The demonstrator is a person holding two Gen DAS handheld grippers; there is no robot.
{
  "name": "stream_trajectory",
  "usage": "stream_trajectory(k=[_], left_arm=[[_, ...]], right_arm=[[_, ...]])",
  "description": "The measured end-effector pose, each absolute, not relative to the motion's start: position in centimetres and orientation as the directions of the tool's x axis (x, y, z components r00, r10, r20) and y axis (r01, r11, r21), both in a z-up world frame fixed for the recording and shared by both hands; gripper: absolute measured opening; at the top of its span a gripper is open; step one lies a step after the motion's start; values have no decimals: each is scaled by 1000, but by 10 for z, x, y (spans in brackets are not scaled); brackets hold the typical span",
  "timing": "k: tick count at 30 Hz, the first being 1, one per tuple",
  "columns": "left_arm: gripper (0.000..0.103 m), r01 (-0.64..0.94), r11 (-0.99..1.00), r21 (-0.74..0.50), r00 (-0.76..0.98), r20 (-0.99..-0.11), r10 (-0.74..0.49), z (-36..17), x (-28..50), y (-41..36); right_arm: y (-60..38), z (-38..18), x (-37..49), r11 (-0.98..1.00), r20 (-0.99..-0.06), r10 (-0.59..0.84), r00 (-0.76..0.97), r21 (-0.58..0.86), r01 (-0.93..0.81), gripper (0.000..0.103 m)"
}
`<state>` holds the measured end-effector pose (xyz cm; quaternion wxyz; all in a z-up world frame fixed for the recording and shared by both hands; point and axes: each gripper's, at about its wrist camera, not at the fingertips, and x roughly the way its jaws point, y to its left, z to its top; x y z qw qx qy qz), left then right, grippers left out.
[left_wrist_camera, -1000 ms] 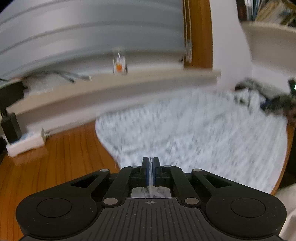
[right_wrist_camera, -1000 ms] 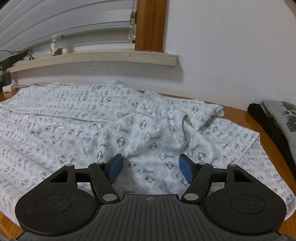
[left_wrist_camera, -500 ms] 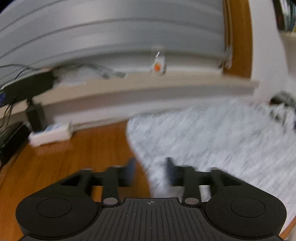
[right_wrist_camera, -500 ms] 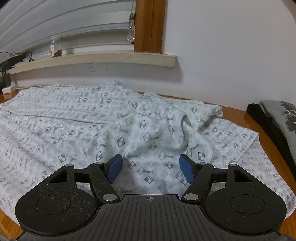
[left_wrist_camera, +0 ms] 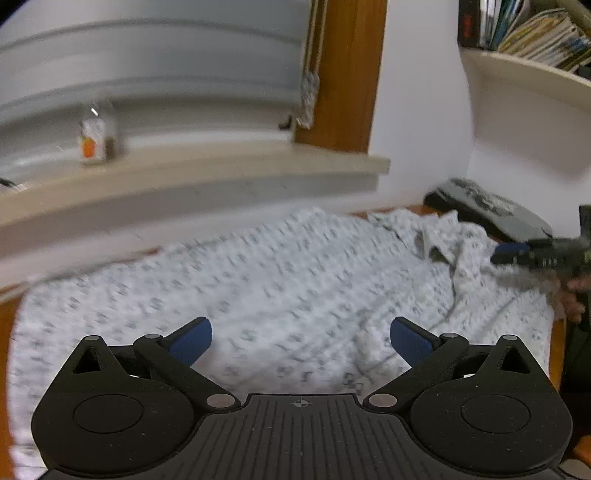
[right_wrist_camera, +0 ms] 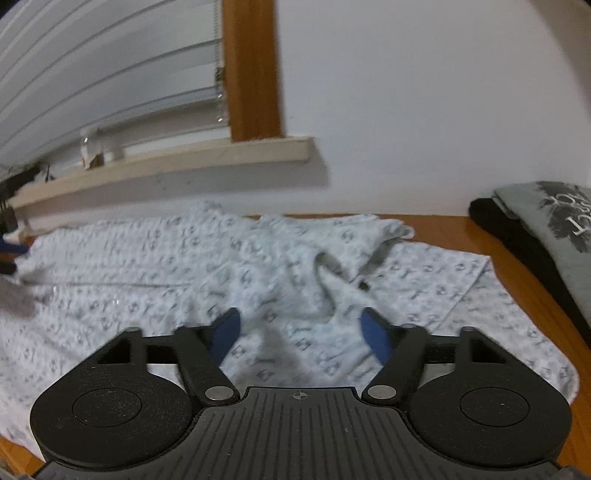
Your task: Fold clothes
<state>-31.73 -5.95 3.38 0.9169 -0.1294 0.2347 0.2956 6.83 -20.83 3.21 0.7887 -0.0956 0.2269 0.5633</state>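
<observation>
Although both views are smeared by motion blur, a white garment printed with small grey checkered squares (left_wrist_camera: pixel 295 280) is seen spread flat on an orange-brown wooden tabletop (right_wrist_camera: pixel 517 280), directly ahead of and beneath both hand-held grippers. The printed motifs carry lettering, but it is too blurred to be read. The left gripper (left_wrist_camera: pixel 301 336), black with blue pads, is shown with its jaws opening to their widest; the cloth lies below them, untouched by the pads. The right gripper (right_wrist_camera: pixel 299 332) is shown at a middling spread with its jaws closing; a raised fold of the garment stands just ahead of the gap, and no pad is seen pressing on it. In the left view the right gripper's blue tip enters from the right margin, largely cut off, with part of a hand (left_wrist_camera: pixel 574 299) behind it. At the far right of the right gripper a folded grey shirt (right_wrist_camera: pixel 561 236) rests on a folded black garment (right_wrist_camera: pixel 517 236); its dark print bears white letters seen upside down and cut off, not legible as a word. Beyond the garment runs a cream window sill (right_wrist_camera: pixel 207 158) bearing a small clear bottle (left_wrist_camera: pixel 94 138) whose orange-and-white label cannot be read. Grey slatted blinds (right_wrist_camera: pixel 103 74) and a brown wooden window frame (right_wrist_camera: pixel 251 70) rise above. A shelf of books (left_wrist_camera: pixel 532 33), spines illegible, is cropped at the upper right of the left view.
</observation>
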Motion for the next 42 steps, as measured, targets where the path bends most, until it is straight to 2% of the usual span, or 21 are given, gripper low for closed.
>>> stream_trajectory(k=[1, 3, 6, 12, 13, 14, 17, 22, 24, 27, 29, 34, 39, 42], left_arm=[[103, -599, 795, -98, 715, -511, 477, 29, -316, -59], [103, -595, 797, -101, 713, -523, 466, 23, -314, -57], [103, -601, 791, -111, 706, -538, 461, 21, -313, -54], [103, -607, 788, -99, 683, -571, 455, 18, -306, -52], [103, -609, 788, -95, 681, -572, 457, 18, -306, -52], [103, -609, 787, -94, 680, -573, 458, 18, -306, -52], [103, -612, 785, -96, 678, -573, 459, 18, -306, -52], [103, -616, 783, -91, 672, -578, 462, 18, -306, -52], [103, -618, 782, -82, 669, -577, 468, 19, -305, -53], [103, -619, 782, -75, 664, -582, 469, 18, -303, -53], [103, -619, 782, -70, 660, -586, 470, 18, -302, -53], [103, -617, 785, -57, 651, -597, 468, 17, -300, -54], [103, -618, 785, -45, 646, -599, 474, 17, -299, -55], [103, -621, 784, -10, 639, -587, 498, 20, -292, -59]], right_arm=[[-209, 36, 72, 352, -465, 845, 265, 110, -930, 47], [-208, 46, 77, 368, -454, 844, 286, 103, -924, 48], [-195, 57, 86, 364, -462, 843, 275, 113, -925, 58], [-148, 52, 97, 352, -541, 810, 225, 142, -925, 57], [-149, 53, 92, 340, -532, 818, 219, 140, -930, 42], [-151, 55, 86, 327, -518, 828, 214, 137, -935, 17], [-160, 61, 69, 288, -474, 858, 198, 124, -950, 13], [-192, 79, 35, 211, -385, 910, 152, 114, -971, 13], [-200, 70, 23, 182, -430, 894, 123, 100, -978, 14], [-212, 53, 12, 171, -487, 866, 110, 84, -982, 27], [-227, 50, 14, 187, -474, 872, 124, 88, -978, 43], [-255, 53, 35, 297, -414, 882, 225, 117, -948, 61], [-268, 41, 56, 387, -398, 866, 303, 148, -910, 61], [-262, 37, 60, 373, -393, 876, 280, 183, -909, 61]])
